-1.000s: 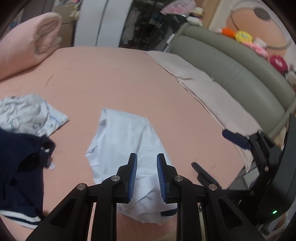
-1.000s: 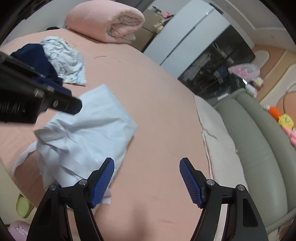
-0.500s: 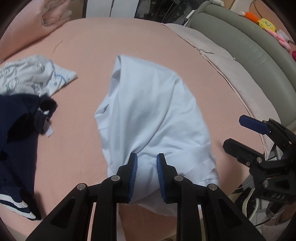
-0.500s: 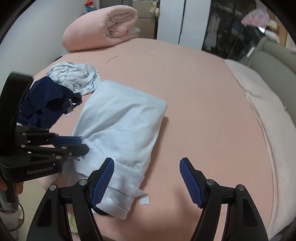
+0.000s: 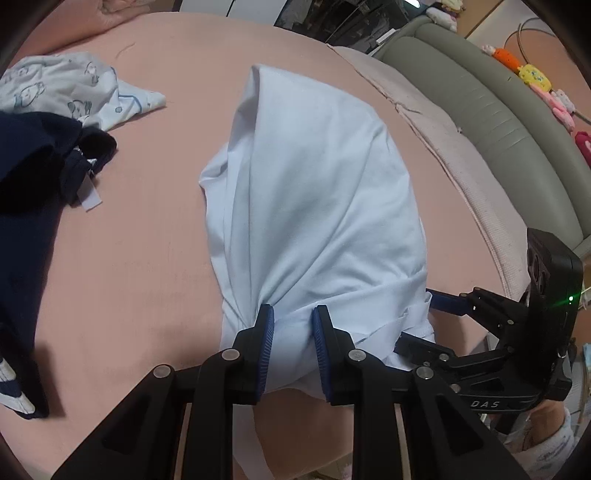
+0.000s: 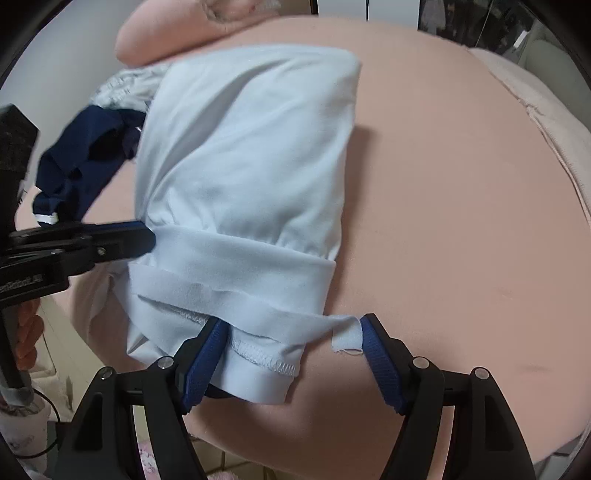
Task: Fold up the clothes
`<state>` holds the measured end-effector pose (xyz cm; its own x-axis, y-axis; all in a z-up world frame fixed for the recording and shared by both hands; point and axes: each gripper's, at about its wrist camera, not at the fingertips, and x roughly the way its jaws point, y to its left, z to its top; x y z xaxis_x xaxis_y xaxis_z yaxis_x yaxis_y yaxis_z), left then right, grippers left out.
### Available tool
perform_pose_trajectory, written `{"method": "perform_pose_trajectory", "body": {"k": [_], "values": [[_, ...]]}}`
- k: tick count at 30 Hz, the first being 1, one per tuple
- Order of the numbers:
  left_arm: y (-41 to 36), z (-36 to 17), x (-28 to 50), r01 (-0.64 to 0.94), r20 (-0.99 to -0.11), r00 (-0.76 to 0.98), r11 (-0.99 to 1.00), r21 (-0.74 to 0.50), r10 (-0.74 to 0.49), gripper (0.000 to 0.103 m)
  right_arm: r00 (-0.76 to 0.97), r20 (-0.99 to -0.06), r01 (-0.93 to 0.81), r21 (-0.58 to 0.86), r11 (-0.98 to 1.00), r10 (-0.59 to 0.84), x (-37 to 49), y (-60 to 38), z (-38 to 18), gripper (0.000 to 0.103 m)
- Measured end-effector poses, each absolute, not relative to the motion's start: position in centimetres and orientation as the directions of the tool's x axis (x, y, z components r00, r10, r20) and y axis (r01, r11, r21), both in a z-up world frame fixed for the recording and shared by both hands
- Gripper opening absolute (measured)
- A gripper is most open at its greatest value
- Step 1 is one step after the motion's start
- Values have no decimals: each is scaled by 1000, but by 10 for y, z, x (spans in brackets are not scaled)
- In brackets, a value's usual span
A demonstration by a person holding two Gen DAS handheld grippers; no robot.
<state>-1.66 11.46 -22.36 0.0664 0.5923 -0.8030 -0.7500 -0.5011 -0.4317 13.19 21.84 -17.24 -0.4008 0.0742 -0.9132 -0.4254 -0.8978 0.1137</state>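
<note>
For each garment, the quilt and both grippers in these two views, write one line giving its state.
Light blue garment: part-folded on the bed, near hem bunched.
Navy garment: crumpled, unfolded.
Printed white garment: crumpled, unfolded.
Pink quilt: rolled up.
Left gripper: shut on the light blue garment.
Right gripper: open, astride the hem.

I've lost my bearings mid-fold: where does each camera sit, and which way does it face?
Left wrist: on the left gripper, angled down over the pink bed; fingers pinch the light blue garment; right gripper at right.
Right wrist: on the right gripper, steeply down at the garment's hem; fingers apart; a hand at left.
Shared: garment, navy clothing, each other's gripper.
</note>
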Motion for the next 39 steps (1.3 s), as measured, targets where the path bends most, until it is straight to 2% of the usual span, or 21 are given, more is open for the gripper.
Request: {"method": "perform_pose_trajectory", "body": {"k": [5,9,16,21,24,26,28,29,30,31,32,33,36,37,38,39], "values": [[111,-203,-28,-718,-788,97,-506,-478,607,20,-497,-866,-418,296,-859,-56,147,239,-153,73],[106,-176,-38,-753,-784,20,-506,-420,620,20,-595,-796,-427,432,-795,-113,161,268,-131,73],[133,-143,-69,-805,-760,-59,-481,-347,647,20,-626,-779,-442,400,-803,-43,149,300,-97,73],[167,-165,-109,-736,-776,105,-476,-481,622,20,-656,-734,-448,563,-695,-173,125,345,-101,73],[165,-174,-125,-658,-727,172,-472,-587,665,20,-661,-716,-476,632,-612,-226,113,367,-121,73],[164,-174,-130,-650,-716,186,-462,-604,673,20,-664,-702,-493,671,-553,-260,105,381,-134,73],[166,-174,-133,-662,-725,182,-462,-589,664,26,-658,-704,-501,673,-544,-265,101,389,-141,73],[167,-174,-133,-675,-737,173,-466,-572,653,36,-658,-701,-502,680,-534,-274,94,392,-146,73],[168,-176,-134,-673,-727,194,-450,-587,658,52,-658,-698,-504,688,-523,-284,87,395,-151,73],[169,-180,-136,-654,-702,242,-422,-628,670,62,-666,-682,-501,709,-496,-302,85,398,-157,73],[170,-185,-138,-627,-674,290,-397,-670,680,82,-676,-664,-498,731,-466,-320,83,402,-164,73],[170,-190,-140,-600,-655,319,-389,-699,685,91,-685,-642,-490,755,-435,-343,82,404,-171,73],[166,-199,-142,-602,-686,268,-439,-668,677,91,-697,-587,-465,808,-362,-412,67,399,-193,74],[164,-200,-143,-601,-694,255,-452,-659,673,91,-697,-574,-461,818,-345,-430,66,398,-199,78],[162,-202,-145,-588,-684,265,-448,-673,680,91,-694,-570,-461,821,-337,-439,66,397,-203,86],[159,-203,-147,-568,-662,287,-433,-699,692,91,-692,-566,-461,824,-329,-448,67,395,-207,88]]}}
